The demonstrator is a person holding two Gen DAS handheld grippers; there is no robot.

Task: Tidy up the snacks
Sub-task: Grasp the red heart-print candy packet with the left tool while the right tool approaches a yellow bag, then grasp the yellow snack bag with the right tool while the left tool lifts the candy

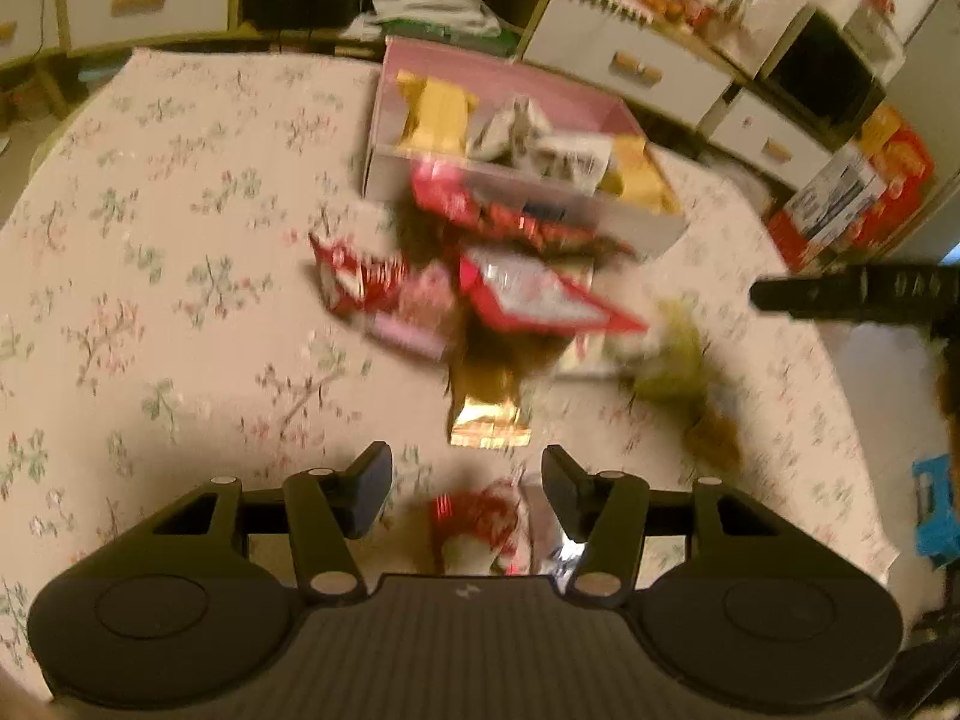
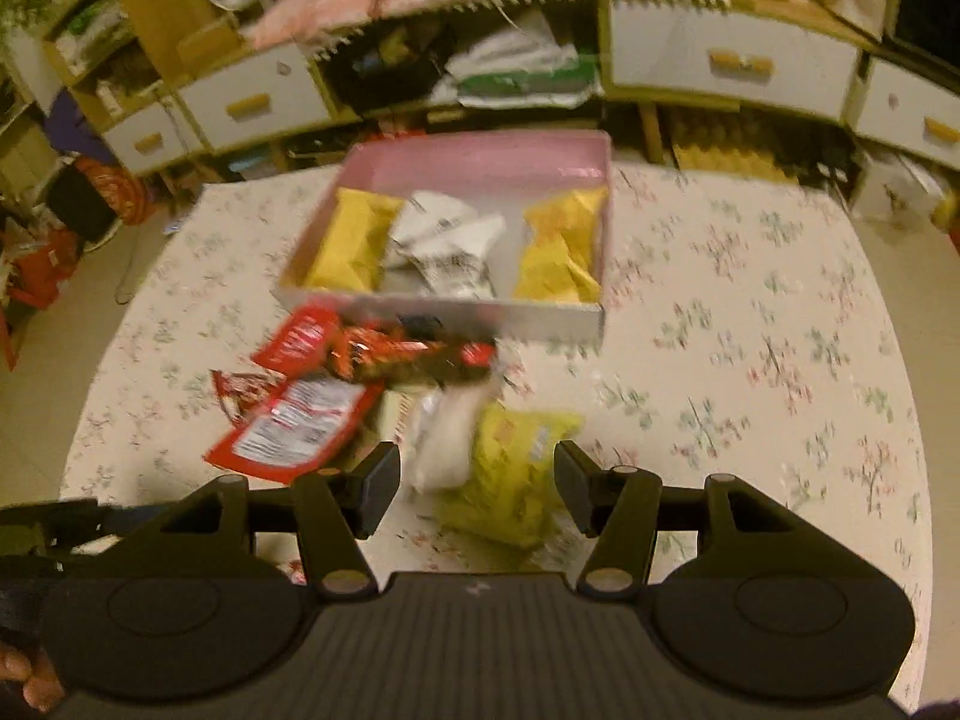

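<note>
A pink-lined open box (image 2: 474, 165) sits on the floral table and holds two yellow packets (image 2: 348, 240) and a white packet (image 2: 444, 240). It also shows in the left wrist view (image 1: 480, 78). In front of it lies a pile of loose snacks: red packets (image 2: 294, 426), a white packet (image 2: 444, 444) and a yellow-green packet (image 2: 516, 468). My right gripper (image 2: 477, 495) is open above the white and yellow-green packets. My left gripper (image 1: 467, 495) is open above a red and white packet (image 1: 480, 528). A gold packet (image 1: 489, 420) lies just ahead of it.
The round table has a floral cloth (image 2: 750, 360); its edges curve away on both sides. Cabinets with white drawers (image 2: 732, 60) and cluttered shelves stand behind. The right gripper's dark body (image 1: 852, 291) shows at the right in the left wrist view. Both views are motion-blurred.
</note>
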